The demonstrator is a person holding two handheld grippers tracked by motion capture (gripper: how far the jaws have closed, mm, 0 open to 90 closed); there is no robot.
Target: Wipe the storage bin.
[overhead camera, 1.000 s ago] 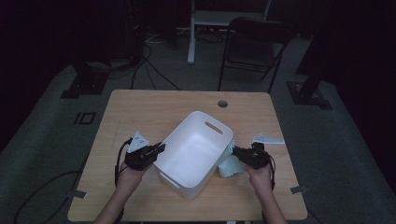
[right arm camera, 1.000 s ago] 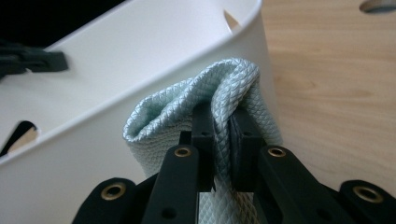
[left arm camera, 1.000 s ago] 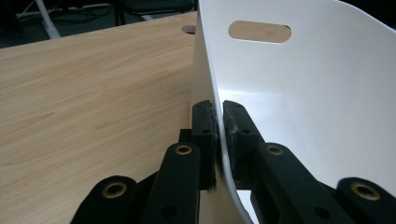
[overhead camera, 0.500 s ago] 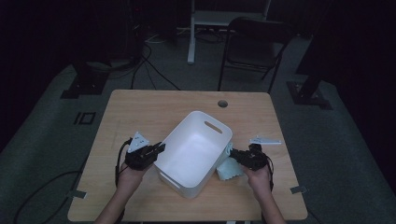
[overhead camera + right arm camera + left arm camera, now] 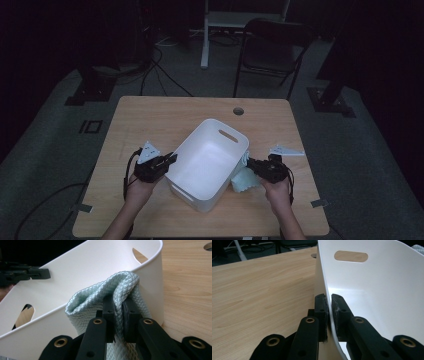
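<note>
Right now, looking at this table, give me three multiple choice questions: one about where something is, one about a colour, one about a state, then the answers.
1. Where is the cloth?
A. inside the tub
B. outside the tub, against its wall on the right gripper's side
C. on the chair

2. What colour is the tub?
A. white
B. red
C. black

3. What is the left gripper doing?
A. lying open on the table
B. clamped on the tub's wall
C. holding the cloth

Answers:
1 B: the high view shows the pale green cloth beside the tub, pinched in the right gripper.
2 A: its walls are white in every view.
3 B: the left gripper view shows the thin white wall squeezed between its two pads.
</note>
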